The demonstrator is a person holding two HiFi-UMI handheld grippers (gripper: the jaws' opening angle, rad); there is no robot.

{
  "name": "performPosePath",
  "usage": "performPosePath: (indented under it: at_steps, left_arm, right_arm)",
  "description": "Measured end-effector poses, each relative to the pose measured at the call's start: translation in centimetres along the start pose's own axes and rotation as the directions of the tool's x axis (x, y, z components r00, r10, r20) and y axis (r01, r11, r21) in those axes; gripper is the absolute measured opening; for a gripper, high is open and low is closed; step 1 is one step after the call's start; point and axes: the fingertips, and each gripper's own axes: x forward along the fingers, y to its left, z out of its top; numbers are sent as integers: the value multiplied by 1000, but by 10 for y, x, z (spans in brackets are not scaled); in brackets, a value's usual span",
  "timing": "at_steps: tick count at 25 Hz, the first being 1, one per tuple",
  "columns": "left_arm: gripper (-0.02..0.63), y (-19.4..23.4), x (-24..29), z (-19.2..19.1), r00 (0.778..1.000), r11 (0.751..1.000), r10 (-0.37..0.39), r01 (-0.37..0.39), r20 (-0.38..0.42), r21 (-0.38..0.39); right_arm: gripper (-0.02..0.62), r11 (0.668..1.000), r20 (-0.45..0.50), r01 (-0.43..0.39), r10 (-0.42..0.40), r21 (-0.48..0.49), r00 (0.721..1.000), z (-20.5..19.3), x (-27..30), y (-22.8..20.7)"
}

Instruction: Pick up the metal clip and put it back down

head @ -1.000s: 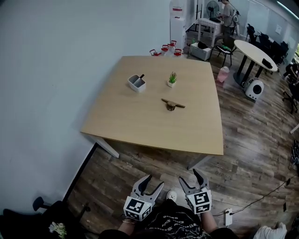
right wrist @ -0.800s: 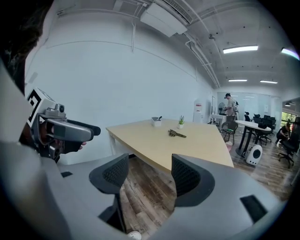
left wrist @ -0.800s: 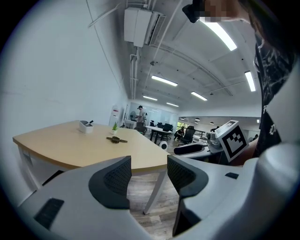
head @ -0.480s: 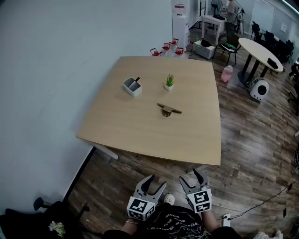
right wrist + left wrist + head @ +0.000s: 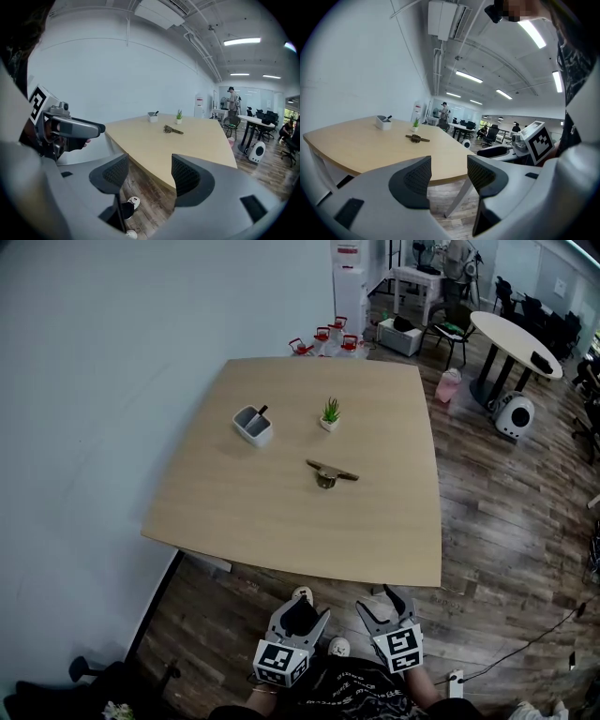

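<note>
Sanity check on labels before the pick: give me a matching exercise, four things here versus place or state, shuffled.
1 dark metal clip
2 small green potted plant
3 white rectangular pen holder
4 left gripper

A leftmost on the wooden table
B fingers apart, empty
C mid-table, nearest the person
D straight beyond the clip

Pairs: 1-C, 2-D, 3-A, 4-B

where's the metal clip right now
In the head view the metal clip lies near the middle of the wooden table, just on the person's side of the potted plant and right of the white pen holder.
</note>
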Motion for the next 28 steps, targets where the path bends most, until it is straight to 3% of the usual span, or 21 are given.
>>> performPosePath:
  at_steps: [18, 23, 28]
  left_arm:
    - [244, 145, 106, 89, 995, 992, -99, 98, 3, 82]
    - [244, 177, 126, 98, 989, 985, -148, 148, -14, 93]
    - [244, 204, 139, 107, 985, 979, -173, 174, -16, 111]
  right_arm:
    - [301, 987, 7, 160, -160, 16, 987, 97, 133, -53]
    - [301, 980, -11, 198, -198, 35, 980, 108, 165, -53]
    - [301, 974, -4, 228, -228, -13, 974, 129, 194, -59]
